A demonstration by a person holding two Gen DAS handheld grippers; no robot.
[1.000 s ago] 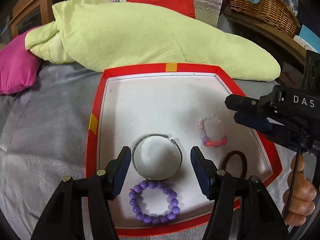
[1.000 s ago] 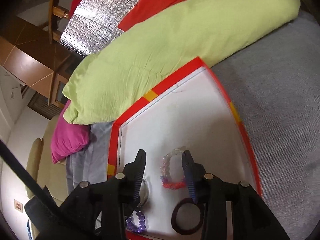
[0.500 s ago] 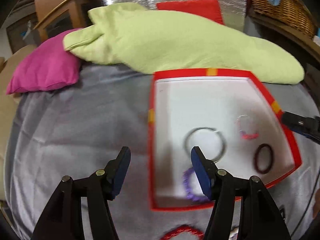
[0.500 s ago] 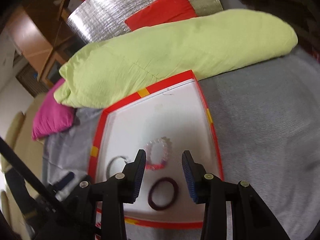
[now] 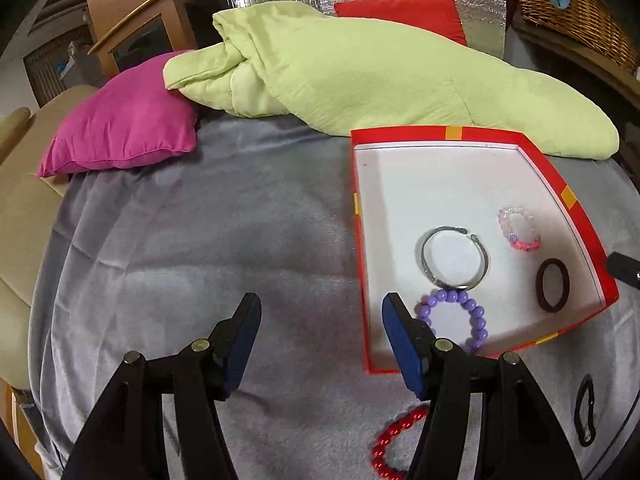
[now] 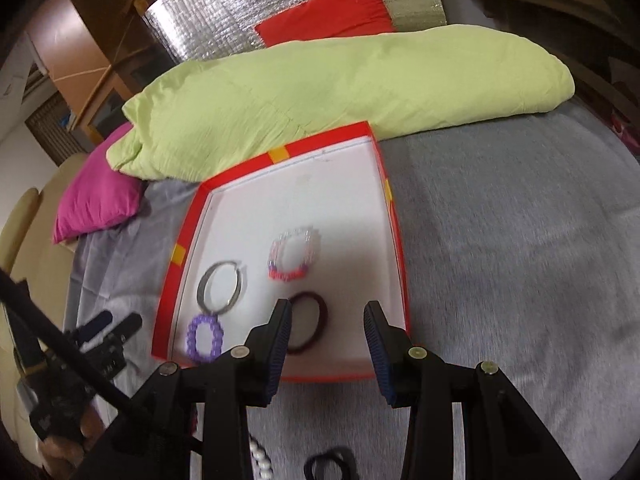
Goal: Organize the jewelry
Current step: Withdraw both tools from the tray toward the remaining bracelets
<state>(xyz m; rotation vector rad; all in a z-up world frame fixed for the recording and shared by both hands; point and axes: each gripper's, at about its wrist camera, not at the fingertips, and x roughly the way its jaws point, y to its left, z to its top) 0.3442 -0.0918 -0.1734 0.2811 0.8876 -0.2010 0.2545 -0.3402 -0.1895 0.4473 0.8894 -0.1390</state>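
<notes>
A red-rimmed box with a white floor lies on the grey blanket. Inside it are a silver bangle, a purple bead bracelet, a pink and clear bead bracelet and a maroon hair tie. My left gripper hangs open over bare blanket to the left of the box, holding nothing. In the right wrist view, my right gripper stands open and empty above the near edge of the box, with the maroon hair tie beneath its left finger.
On the blanket in front of the box lie a red bead bracelet, a black hair tie and a white bead string. A green duvet and a pink cushion bound the far side. A wicker basket stands at the back right.
Both grippers have drawn back and upward from the box. The left one has swung left, so the box now sits to its right. Loose pieces in front of the box have come into view.
</notes>
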